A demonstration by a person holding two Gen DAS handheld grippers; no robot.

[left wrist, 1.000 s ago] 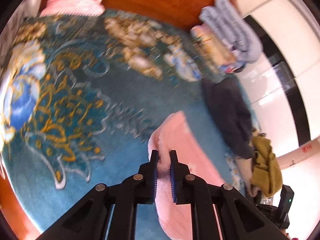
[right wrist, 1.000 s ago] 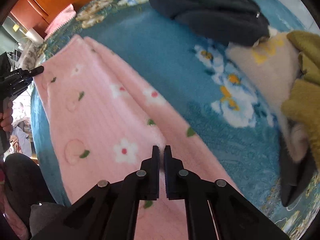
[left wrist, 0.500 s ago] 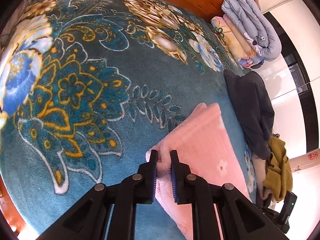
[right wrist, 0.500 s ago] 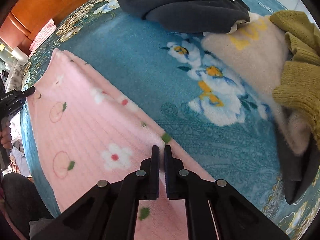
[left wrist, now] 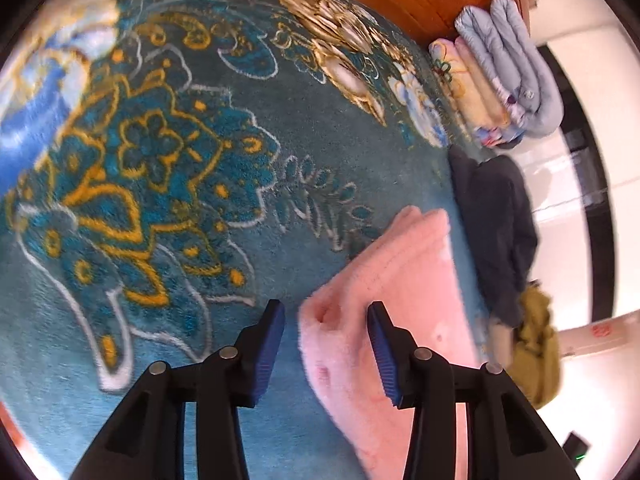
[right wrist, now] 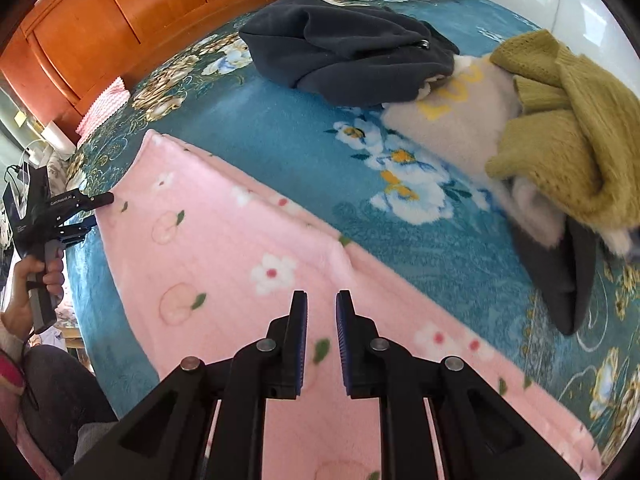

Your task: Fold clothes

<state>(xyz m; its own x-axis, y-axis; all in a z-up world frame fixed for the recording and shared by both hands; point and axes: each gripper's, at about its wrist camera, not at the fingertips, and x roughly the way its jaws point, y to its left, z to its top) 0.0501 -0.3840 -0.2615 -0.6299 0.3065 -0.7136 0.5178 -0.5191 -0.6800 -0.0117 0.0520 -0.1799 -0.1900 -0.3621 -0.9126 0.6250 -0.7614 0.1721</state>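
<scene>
The pink fleece garment (right wrist: 224, 256), printed with small flowers and cherries, lay flat on the teal flowered blanket (right wrist: 288, 148) that covered the bed. It was folded, and one long folded edge ran across the blanket in the right wrist view. In the left wrist view its thick corner (left wrist: 332, 320) lay between the two fingers of the left gripper (left wrist: 326, 320). The jaws of this gripper had just been opening and stood wide apart; the blue pads did not press the cloth. The right gripper (right wrist: 321, 304) was above the pink fabric near the folded edge. Its jaws had also just been opening, to a narrow gap only, and nothing was pinched between them.

Beyond the pink garment, a dark grey garment (right wrist: 344, 52) lay in a heap on the blanket. Beside it was a cream garment (right wrist: 460, 128) with yellow letters, and a mustard knitted sweater (right wrist: 568, 128) lay partly on top of that. A stack of folded quilts (left wrist: 504, 68) stood near the wooden headboard (right wrist: 100, 20). At the left edge of the right wrist view, a hand (right wrist: 36, 280) held the handle of the left gripper.
</scene>
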